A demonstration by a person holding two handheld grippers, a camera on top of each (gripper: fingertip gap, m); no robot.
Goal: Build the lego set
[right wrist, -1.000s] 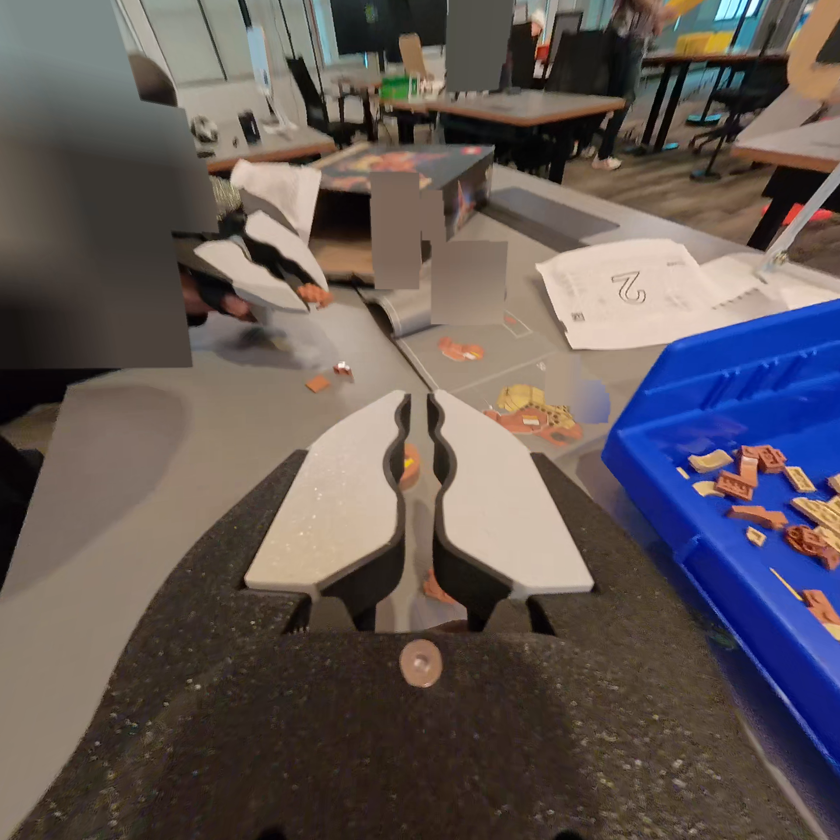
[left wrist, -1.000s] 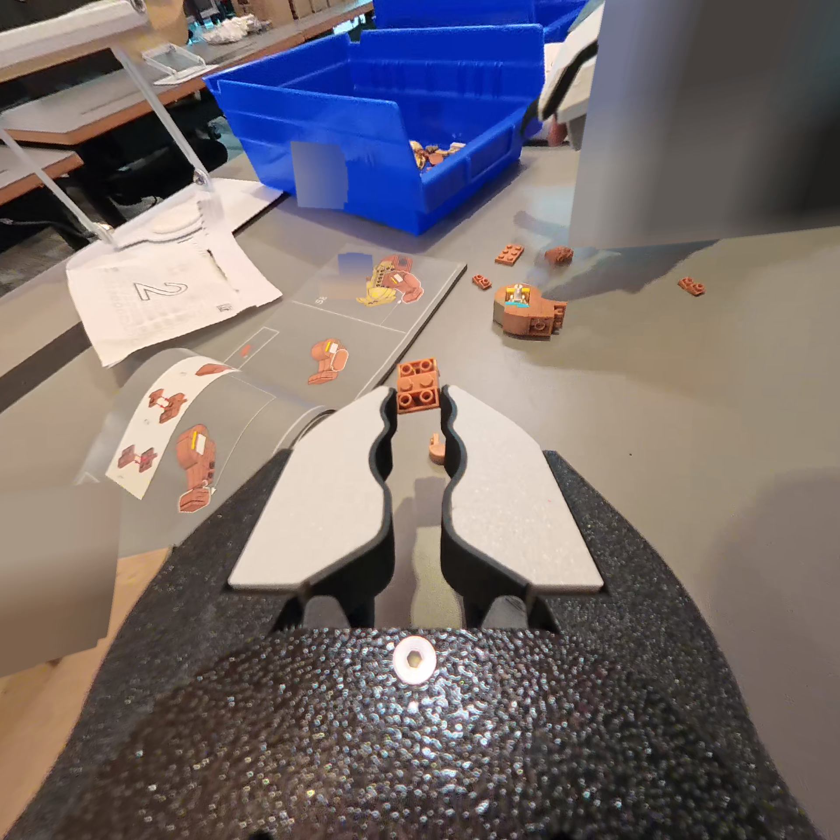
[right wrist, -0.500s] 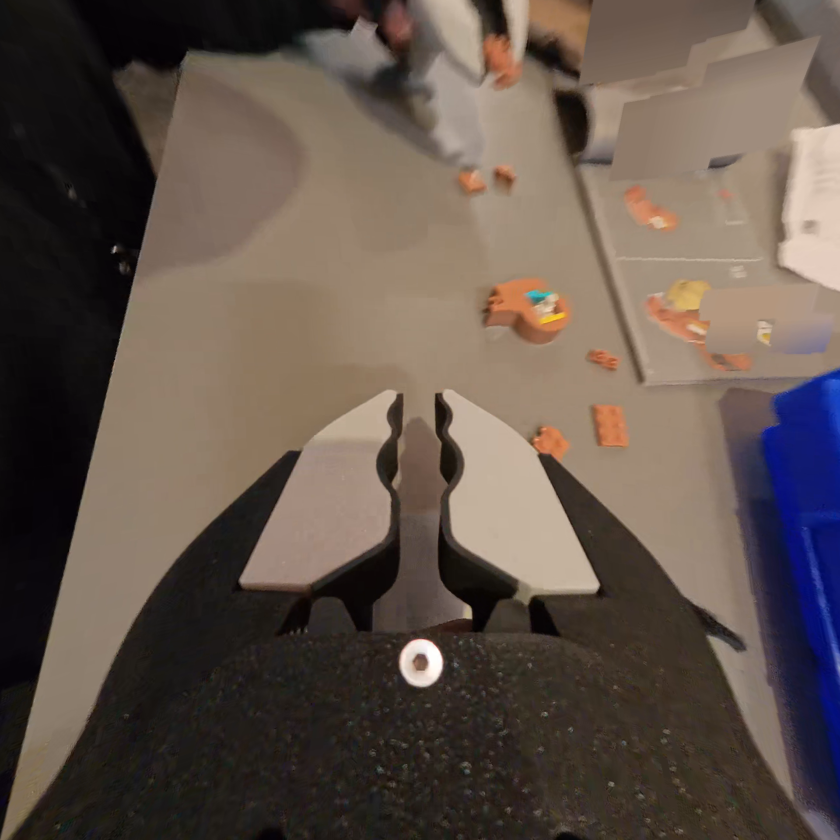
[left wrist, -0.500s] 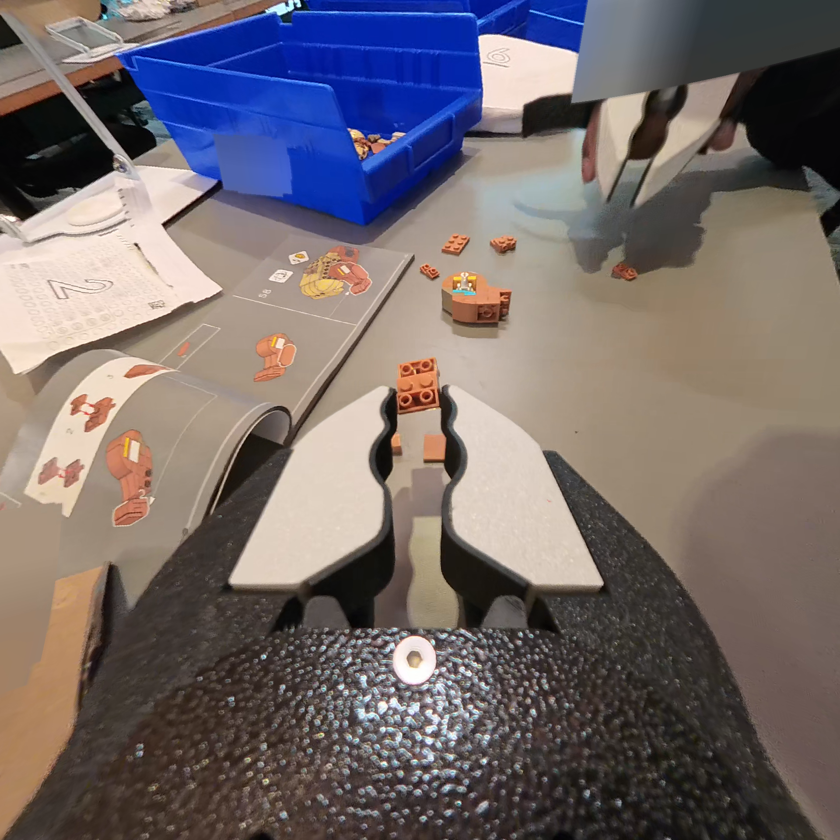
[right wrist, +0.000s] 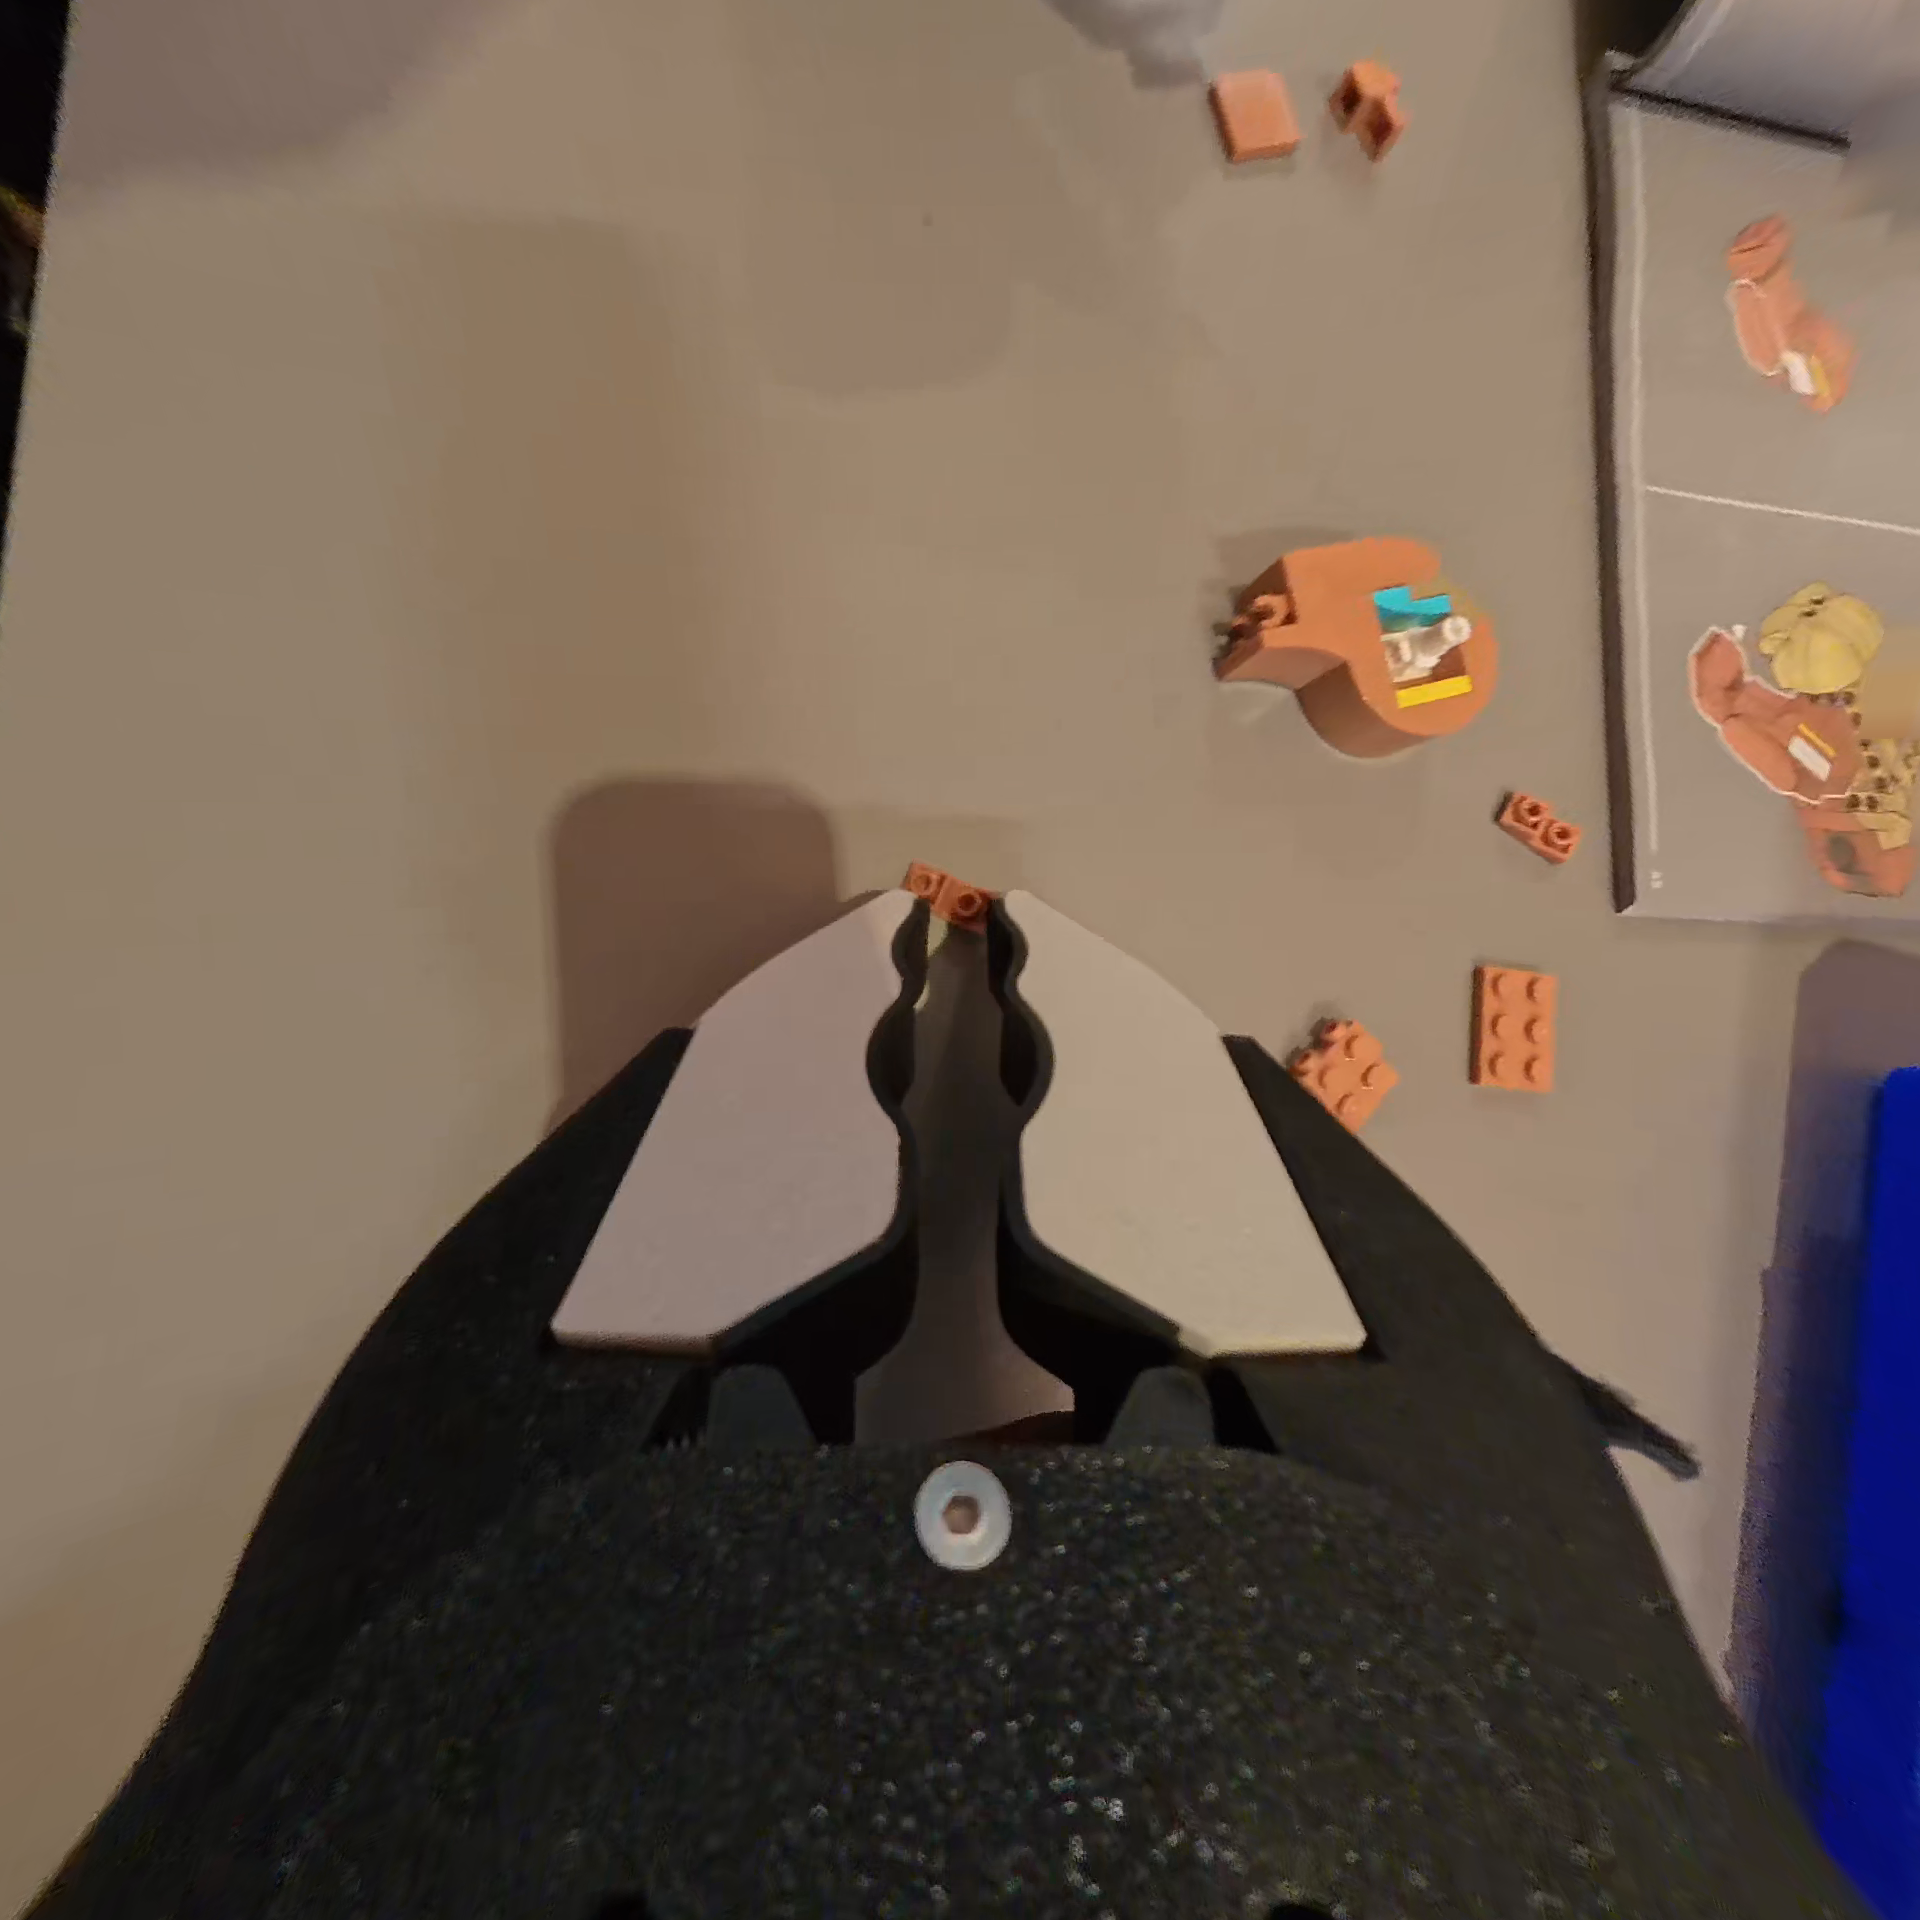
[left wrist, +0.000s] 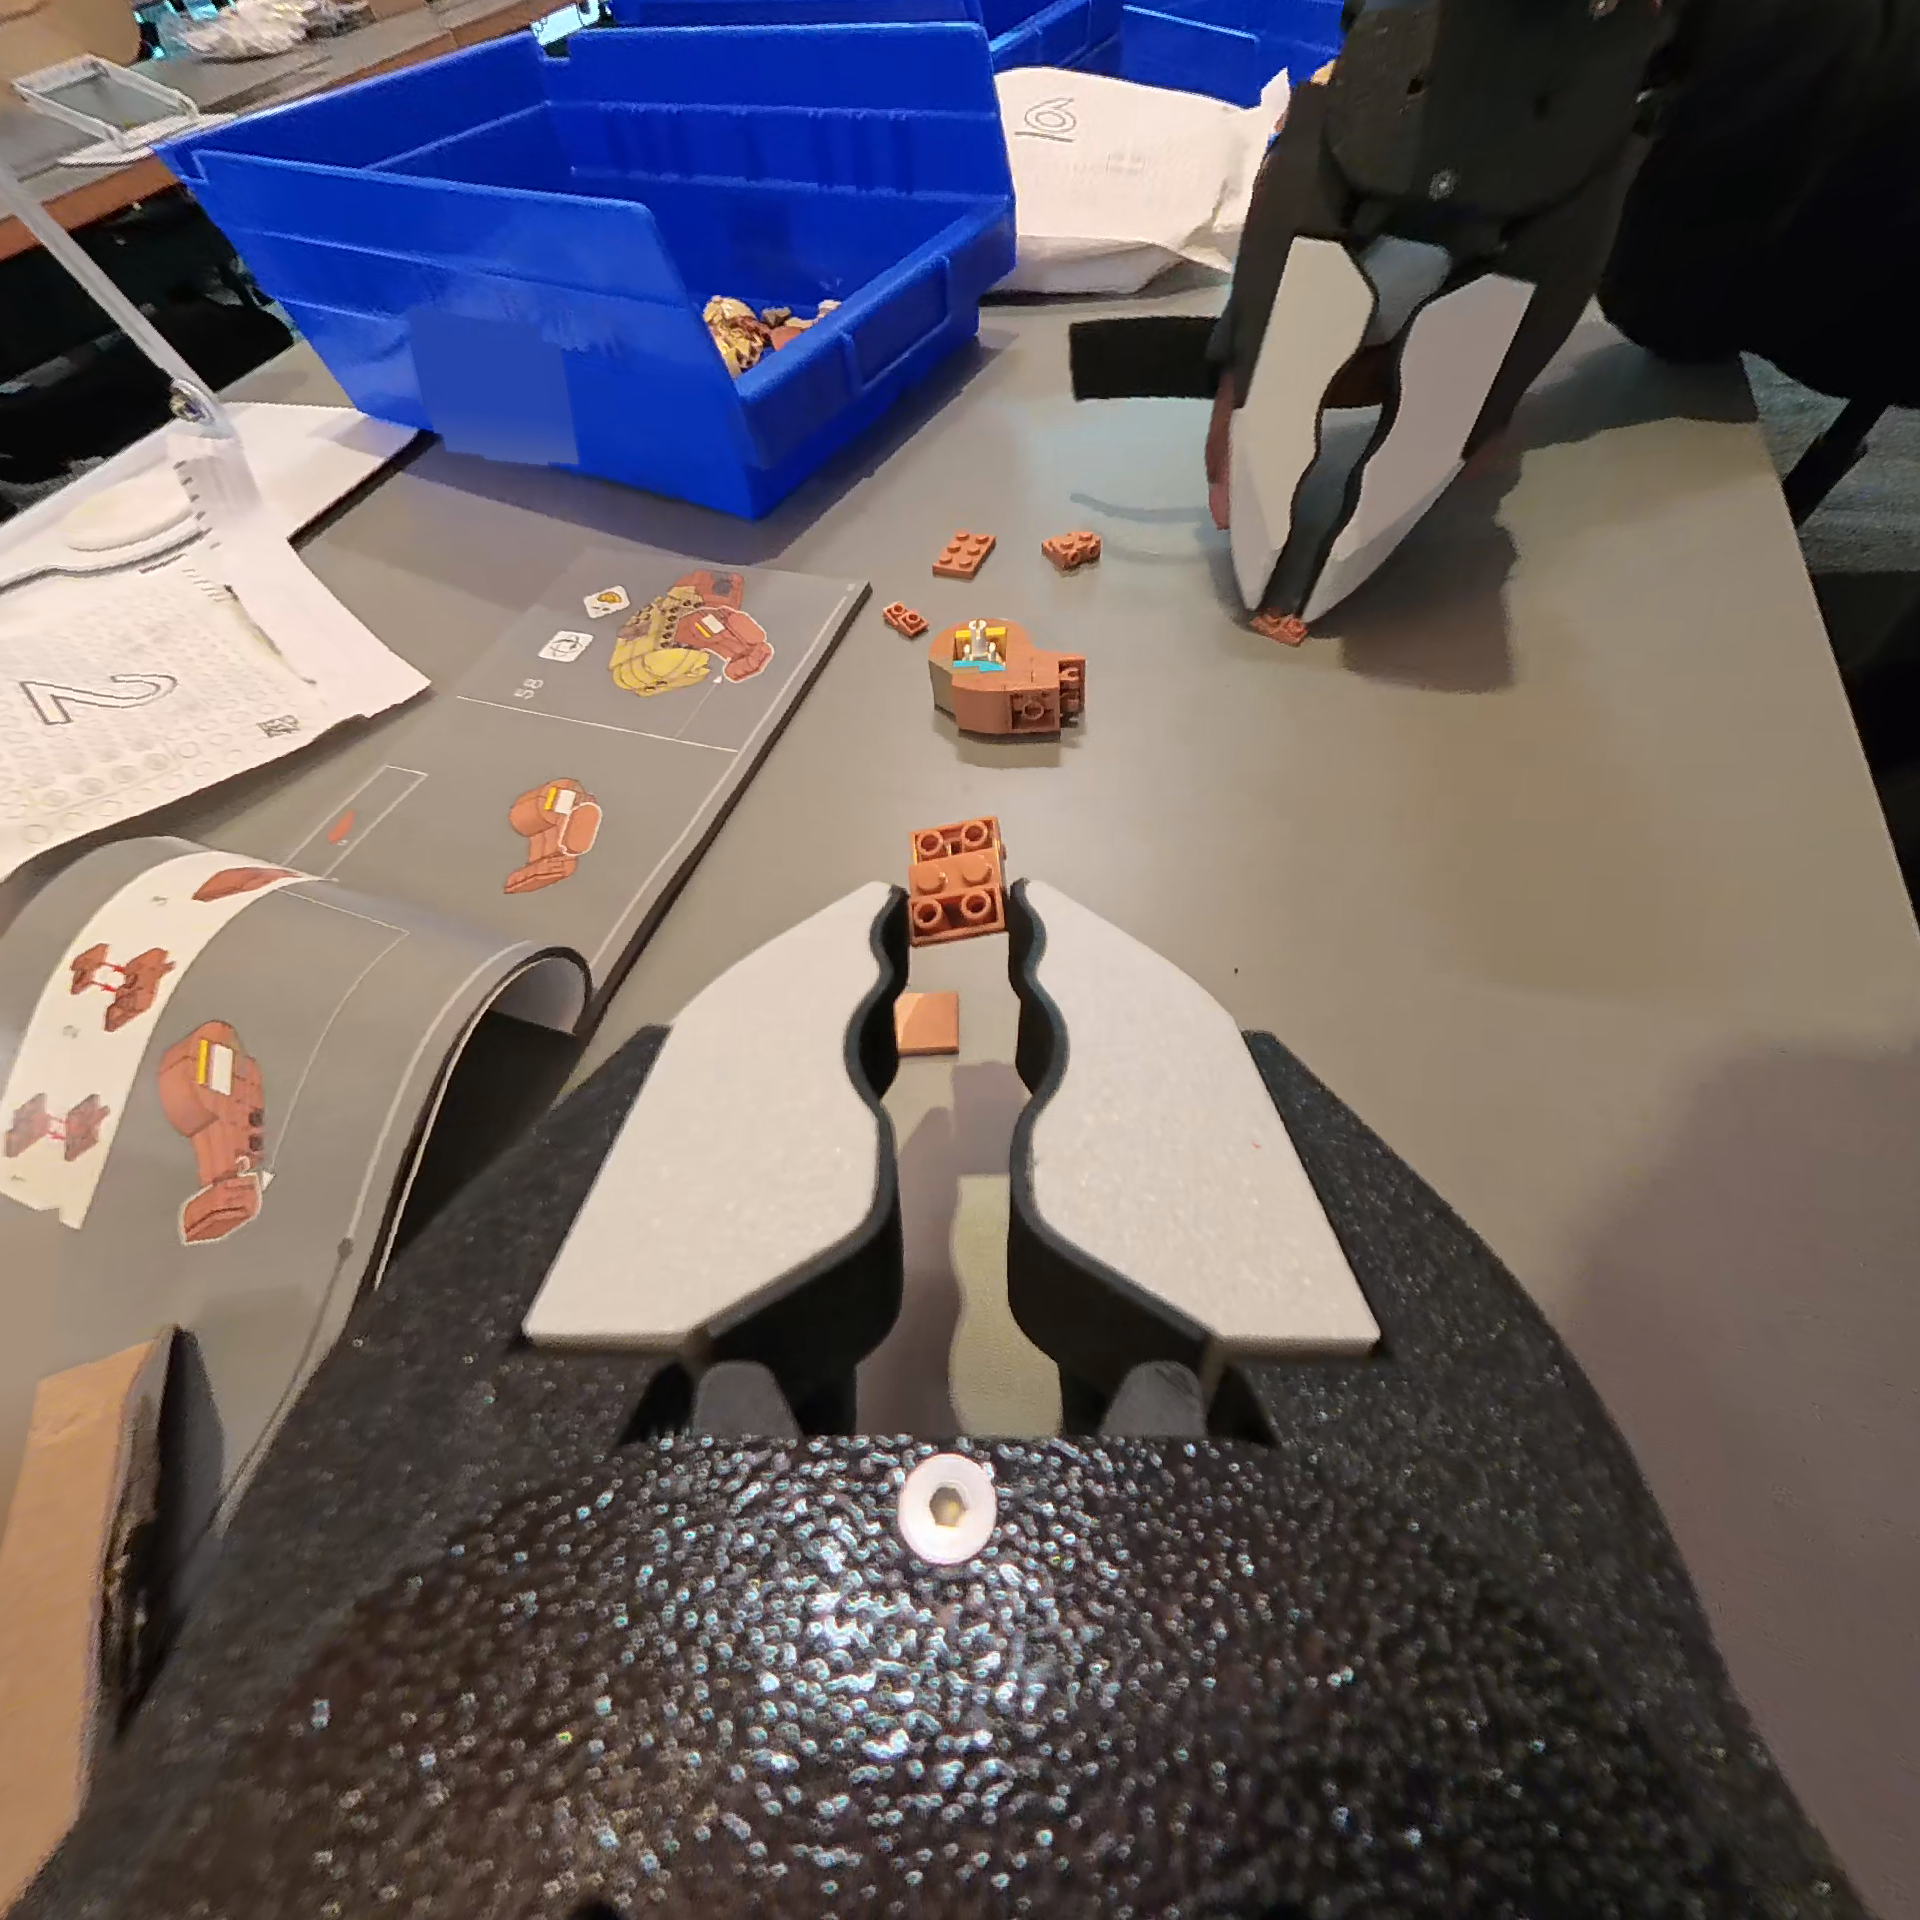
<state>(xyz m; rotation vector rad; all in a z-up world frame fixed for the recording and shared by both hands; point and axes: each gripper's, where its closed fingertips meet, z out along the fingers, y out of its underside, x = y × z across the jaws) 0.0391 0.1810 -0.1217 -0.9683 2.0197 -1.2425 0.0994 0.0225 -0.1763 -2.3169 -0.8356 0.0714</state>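
**A:** What did the left gripper (left wrist: 956, 914) have?

**B:** It was clenched on a brown brick cluster (left wrist: 956, 883). The cluster was studs-up, with both pads pressed against its sides, and it was held clear of the grey table (left wrist: 1351, 935). A flat brown tile (left wrist: 925, 1023) lay on the table beneath, seen in the gap between the fingers.

**A:** And the right gripper (right wrist: 961, 914)?

**B:** It pointed tip-down at the table, jaws nearly together, pinching a small brown plate (right wrist: 948, 902). The plate sat askew at the fingertips, one stud between them and the other poking out past the left tip. It rested on the table surface.

**A:** Was there any print around?

**B:** An open instruction booklet (left wrist: 644, 727) lay left of the bricks. Its grey pages carried pictures of brown parts and a small page number. Beyond it was a white sheet (left wrist: 125, 707) with one large outlined numeral, rows of small circles and a square code. A white bag (left wrist: 1101, 187) behind the blue bin (left wrist: 582, 270) bore another large numeral.

**A:** What lay between the grippers?

**B:** A part-built brown model (left wrist: 1003, 675) with yellow and teal bits on top. Near it were a six-stud plate (right wrist: 1512, 1029) and two smaller loose pieces.
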